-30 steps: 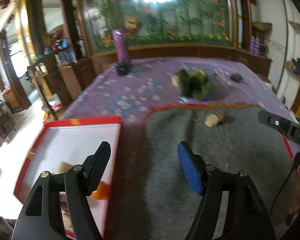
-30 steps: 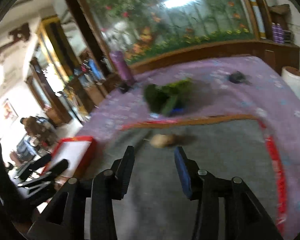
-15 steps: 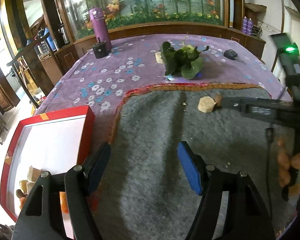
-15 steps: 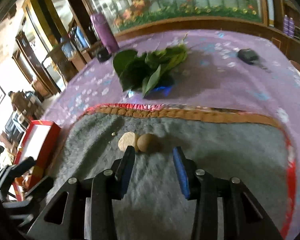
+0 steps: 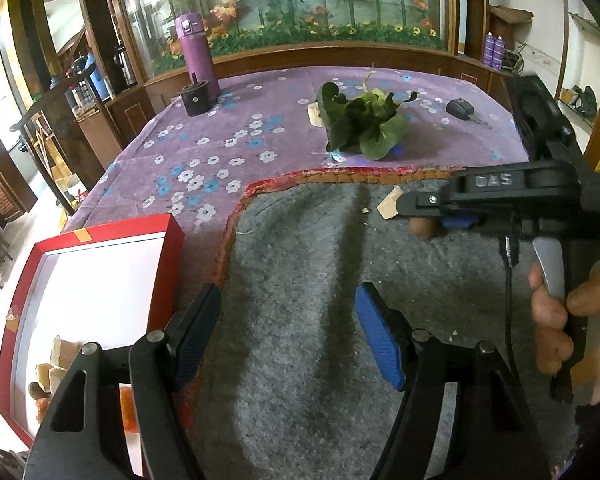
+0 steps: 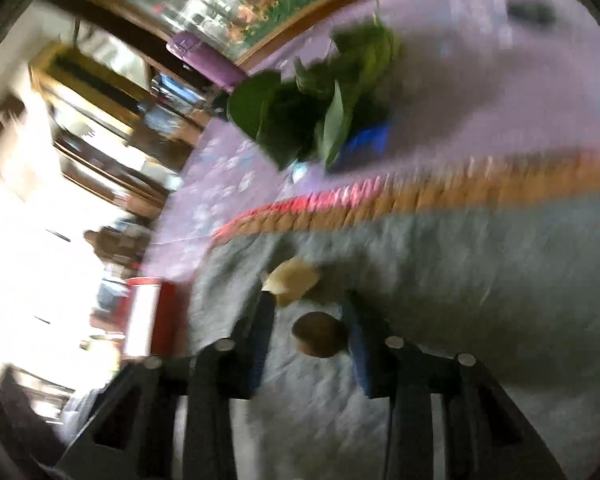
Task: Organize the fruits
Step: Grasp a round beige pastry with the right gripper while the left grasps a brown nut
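A small round brown fruit lies on the grey felt mat between the open fingers of my right gripper, nearer the right pad. A pale cut fruit piece lies just beyond it. In the left wrist view the right gripper hovers over the brown fruit and the pale piece. My left gripper is open and empty above the mat. A red box with a white inside holds several fruit pieces at its near left corner.
A bunch of green leaves lies on the purple flowered cloth behind the mat. A purple flask, a black cup and a black key fob stand further back. The table edge runs along the left.
My right gripper has dropped forward and tilted, so the brown fruit is now between its fingers. The left gripper has stayed almost still.
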Demonstrator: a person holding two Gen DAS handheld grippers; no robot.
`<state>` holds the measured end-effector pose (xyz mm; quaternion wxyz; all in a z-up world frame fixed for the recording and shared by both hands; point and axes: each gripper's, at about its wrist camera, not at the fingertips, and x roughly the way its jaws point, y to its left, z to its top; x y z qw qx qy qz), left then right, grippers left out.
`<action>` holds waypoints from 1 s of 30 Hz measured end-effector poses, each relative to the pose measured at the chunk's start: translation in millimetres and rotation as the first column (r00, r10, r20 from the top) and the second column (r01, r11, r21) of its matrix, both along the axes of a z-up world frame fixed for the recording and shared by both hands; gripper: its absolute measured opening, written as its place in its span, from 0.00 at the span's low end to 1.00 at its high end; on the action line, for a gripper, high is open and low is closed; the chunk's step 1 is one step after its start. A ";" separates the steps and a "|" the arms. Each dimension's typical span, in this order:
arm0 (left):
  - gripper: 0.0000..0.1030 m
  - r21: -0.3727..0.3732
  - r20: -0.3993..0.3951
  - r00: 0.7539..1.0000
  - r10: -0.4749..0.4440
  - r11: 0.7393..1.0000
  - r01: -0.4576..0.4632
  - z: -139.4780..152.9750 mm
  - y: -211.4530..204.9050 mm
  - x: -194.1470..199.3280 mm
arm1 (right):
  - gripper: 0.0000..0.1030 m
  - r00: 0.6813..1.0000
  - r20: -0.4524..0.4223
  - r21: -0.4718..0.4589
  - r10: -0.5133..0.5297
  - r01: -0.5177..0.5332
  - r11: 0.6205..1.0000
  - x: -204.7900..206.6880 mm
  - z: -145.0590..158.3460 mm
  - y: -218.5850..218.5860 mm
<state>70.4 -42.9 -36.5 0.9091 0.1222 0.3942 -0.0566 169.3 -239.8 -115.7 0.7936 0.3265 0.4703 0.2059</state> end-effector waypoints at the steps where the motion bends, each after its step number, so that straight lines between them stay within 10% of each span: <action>1: 0.67 -0.001 0.000 1.000 0.001 1.000 -0.001 0.5 0.7 -0.9 | 0.29 0.999 -0.012 0.072 0.031 -0.030 0.997 -2.8 -3.9 -2.2; 3: 0.67 0.002 0.001 1.000 0.005 1.000 -0.005 1.5 2.2 -1.7 | 0.27 0.995 -0.032 0.181 0.091 -0.084 0.980 -10.7 -10.0 -3.8; 18: 0.67 -0.011 -0.006 1.000 0.023 1.000 -0.023 0.7 14.7 -10.8 | 0.30 0.995 0.094 -0.387 0.026 0.013 0.922 -2.3 28.6 47.2; 26: 0.67 -0.006 -0.007 1.000 0.004 1.000 -0.004 1.3 8.9 -16.6 | 0.32 0.994 0.083 -0.503 0.064 -0.014 0.864 -0.2 31.5 68.1; 30: 0.67 -0.003 -0.009 1.000 -0.017 1.000 0.017 1.1 1.2 -21.4 | 0.31 0.996 0.089 -0.407 0.032 0.007 0.913 -11.7 32.9 45.4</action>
